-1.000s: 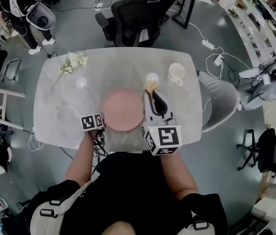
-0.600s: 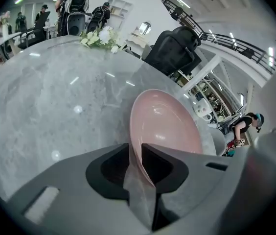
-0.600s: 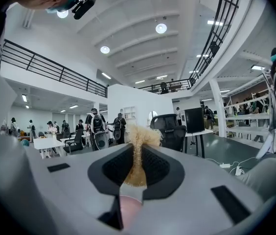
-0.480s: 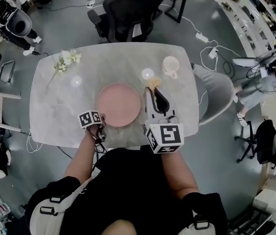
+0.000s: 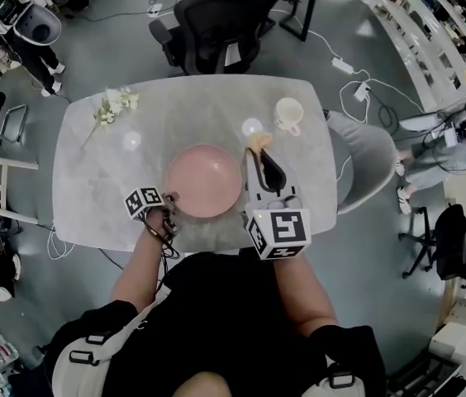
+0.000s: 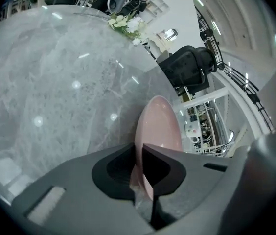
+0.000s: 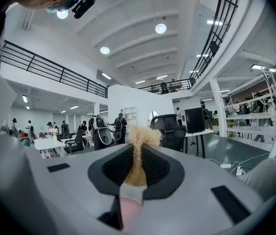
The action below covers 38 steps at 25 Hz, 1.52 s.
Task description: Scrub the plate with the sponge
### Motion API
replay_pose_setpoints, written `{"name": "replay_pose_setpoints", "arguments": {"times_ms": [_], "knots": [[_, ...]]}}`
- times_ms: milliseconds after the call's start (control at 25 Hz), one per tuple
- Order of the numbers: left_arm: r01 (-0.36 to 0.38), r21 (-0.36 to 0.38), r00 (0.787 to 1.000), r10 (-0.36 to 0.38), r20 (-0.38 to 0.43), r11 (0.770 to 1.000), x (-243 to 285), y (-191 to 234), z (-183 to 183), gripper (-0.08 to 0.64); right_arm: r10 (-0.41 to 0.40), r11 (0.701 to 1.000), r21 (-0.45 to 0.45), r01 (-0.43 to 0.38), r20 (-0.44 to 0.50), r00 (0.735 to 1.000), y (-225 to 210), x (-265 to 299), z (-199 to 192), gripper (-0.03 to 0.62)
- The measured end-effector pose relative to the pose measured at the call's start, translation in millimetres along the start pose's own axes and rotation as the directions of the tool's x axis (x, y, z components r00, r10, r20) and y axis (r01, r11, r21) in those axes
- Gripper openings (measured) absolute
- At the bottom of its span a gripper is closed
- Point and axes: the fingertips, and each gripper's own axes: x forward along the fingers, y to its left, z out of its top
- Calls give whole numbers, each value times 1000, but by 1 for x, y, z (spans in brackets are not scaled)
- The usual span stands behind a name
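A round pink plate [image 5: 204, 180] lies on the grey marble table [image 5: 101, 188] in front of me. My left gripper [image 5: 169, 201] is shut on the plate's near left rim. In the left gripper view the plate [image 6: 160, 124] runs edge-on out from between the jaws of the left gripper [image 6: 140, 168]. Just right of the plate, my right gripper [image 5: 258, 151] is shut on a tan fibrous sponge [image 5: 258, 141]. In the right gripper view the sponge [image 7: 140, 143] sticks up out of the right gripper [image 7: 137, 173], which points across the room.
A white mug [image 5: 288, 114] and a small clear glass [image 5: 252, 126] stand behind the sponge. Another glass [image 5: 131, 141] and a sprig of white flowers [image 5: 113, 103] lie at the far left. A black office chair [image 5: 216, 23] stands beyond the table, a grey chair [image 5: 369, 168] to its right.
The left gripper's marker cube has shifted slightly left while it stays on the plate's rim. The right gripper and the sponge have hardly moved.
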Motion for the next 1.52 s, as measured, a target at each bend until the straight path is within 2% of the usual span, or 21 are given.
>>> {"name": "replay_pose_setpoints", "arguments": {"times_ms": [160,280,560,880,1080,1200,1360,1520], "knots": [[43,-8,999,-43,27,999,-11,-19,5,26,22,1000,7,-22,0,1000,3,5,1,52],[98,14,993,-99,58,995,-22,-41,13,26,41,999,11,-41,3,999,7,8,0,52],[222,98,962,-235,142,970,-59,-110,41,26,115,993,24,-115,-14,993,21,20,-6,52],[311,213,924,-347,162,926,-99,-186,35,26,287,958,51,-283,-129,949,74,33,-40,52],[336,315,908,-395,143,888,-109,-221,14,26,345,938,32,-345,-168,924,98,40,-49,52],[330,361,906,-400,137,872,-113,-229,6,26,366,930,31,-367,-193,910,109,43,-54,52],[283,429,913,-378,155,858,-118,-232,5,26,367,929,38,-368,-220,904,112,49,-60,52],[267,476,905,-388,175,838,-125,-234,4,26,364,931,53,-361,-223,904,110,51,-59,52]]}}
